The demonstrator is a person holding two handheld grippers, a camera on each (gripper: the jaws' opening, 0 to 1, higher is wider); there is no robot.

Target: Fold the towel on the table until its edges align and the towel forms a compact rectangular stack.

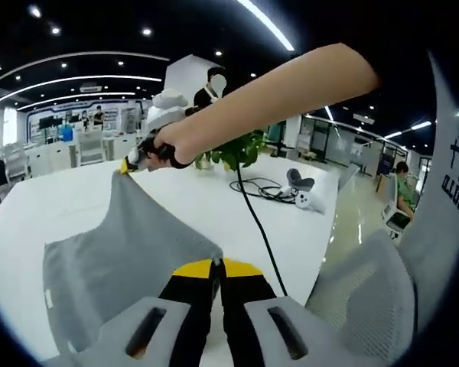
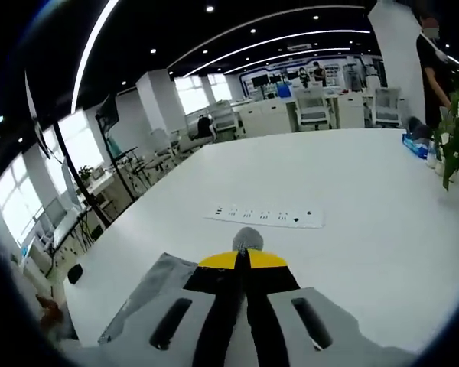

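Both claws clamp the grey towel (image 1: 130,245): left claw (image 1: 217,269) on a near corner, right claw (image 2: 243,260) on another, lifted above the white counter (image 2: 367,191). Fold under way; next, carry both corners across to meet the opposite edge

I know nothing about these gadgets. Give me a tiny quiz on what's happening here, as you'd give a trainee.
1. True or false: both yellow-tipped grippers, left and right, pinch the grey cloth towel.
2. What long white thing lies on the white table ahead of the right gripper: A power strip, B ruler, C keyboard?
3. What green thing stands behind the person's arm?

Key: 1 true; 2 A; 3 a leafy plant.
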